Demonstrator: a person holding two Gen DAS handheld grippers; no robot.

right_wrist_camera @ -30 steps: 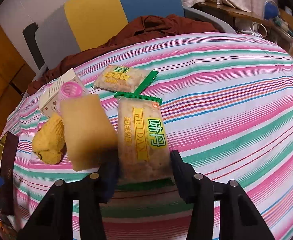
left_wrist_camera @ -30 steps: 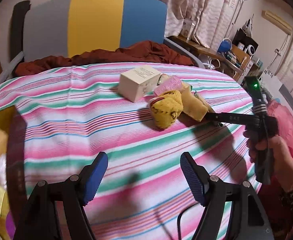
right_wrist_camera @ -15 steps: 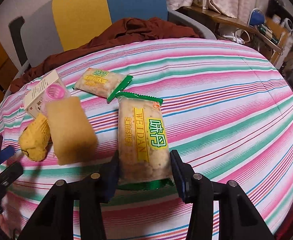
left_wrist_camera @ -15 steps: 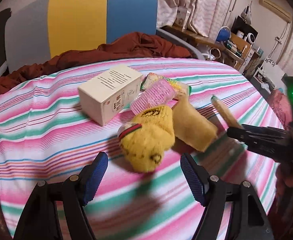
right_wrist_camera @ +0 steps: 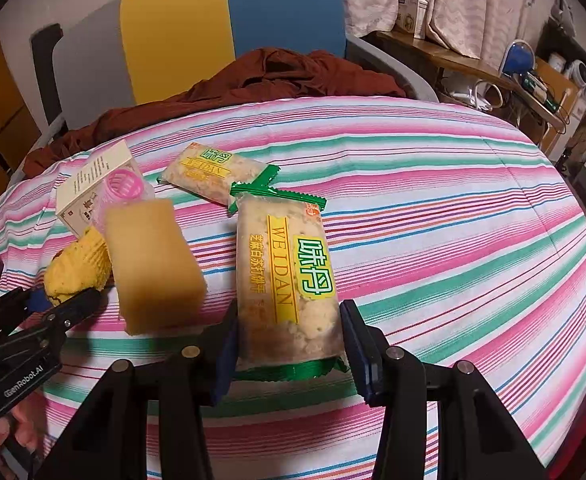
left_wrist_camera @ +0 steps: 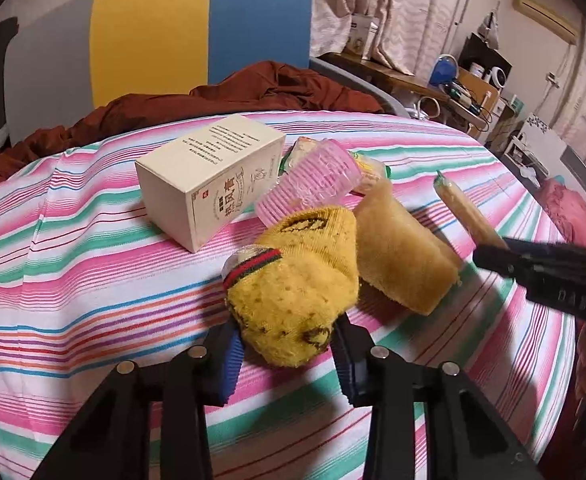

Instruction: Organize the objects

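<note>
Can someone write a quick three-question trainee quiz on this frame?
1. True or false: the right hand-held gripper is clamped on a cracker packet.
2. What lies between the left hand-held gripper pads: A) white box B) yellow sock C) pink roller?
3. How many cracker packets show in the right wrist view?

Key: 1 true; 2 B; 3 two, the second lying farther back.

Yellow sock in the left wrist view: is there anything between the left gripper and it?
No, nothing visible is in the way. The yellow sock already sits between the jaws of the left gripper, which are closing on its near end. The tan sponge lies against its right side, outside the jaws.
</note>
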